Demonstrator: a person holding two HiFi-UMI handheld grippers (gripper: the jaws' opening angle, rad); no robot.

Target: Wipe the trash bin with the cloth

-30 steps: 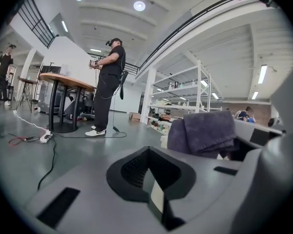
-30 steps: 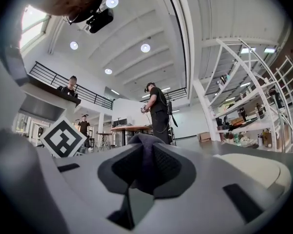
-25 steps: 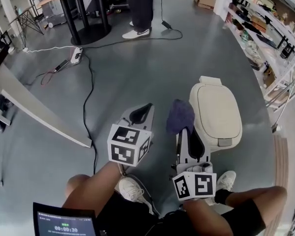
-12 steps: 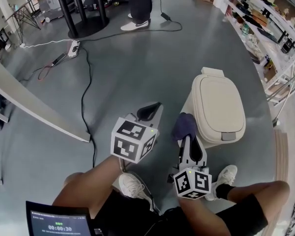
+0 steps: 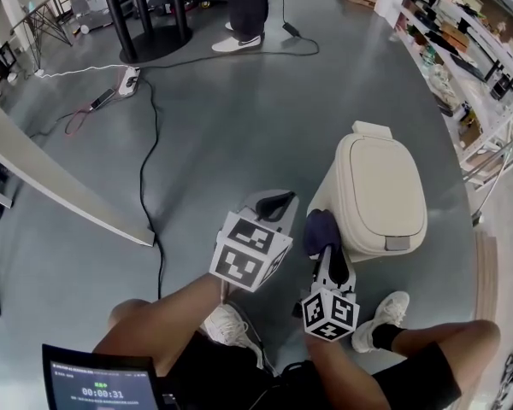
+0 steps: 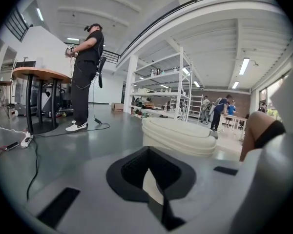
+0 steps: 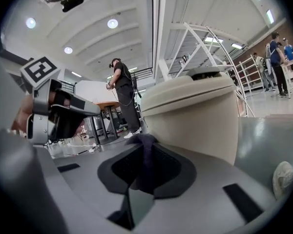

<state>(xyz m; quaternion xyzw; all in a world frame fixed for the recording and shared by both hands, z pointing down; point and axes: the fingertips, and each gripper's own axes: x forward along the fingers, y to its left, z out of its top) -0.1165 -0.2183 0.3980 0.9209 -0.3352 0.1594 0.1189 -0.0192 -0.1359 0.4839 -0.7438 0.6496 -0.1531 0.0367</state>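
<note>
A cream trash bin (image 5: 380, 195) with its lid down stands on the grey floor right of centre. My right gripper (image 5: 323, 239) is shut on a dark blue cloth (image 5: 321, 227), which sits at the bin's lower left side; whether it touches the wall I cannot tell. In the right gripper view the cloth (image 7: 145, 155) is pinched between the jaws, with the bin (image 7: 195, 116) close behind it. My left gripper (image 5: 275, 203) hovers just left of the cloth, shut and holding nothing. In the left gripper view the bin (image 6: 178, 138) is just ahead of the jaws.
A black cable (image 5: 144, 169) runs across the floor to a power strip (image 5: 126, 82). A white beam (image 5: 60, 195) lies at left. A person (image 5: 244, 7) stands by a black-legged table (image 5: 145, 24). Shelves (image 5: 470, 49) line the right side. My own shoes (image 5: 385, 314) are below the bin.
Both grippers have moved right and nearer the bin. The cloth has come from above the bin's near corner down to its lower left side.
</note>
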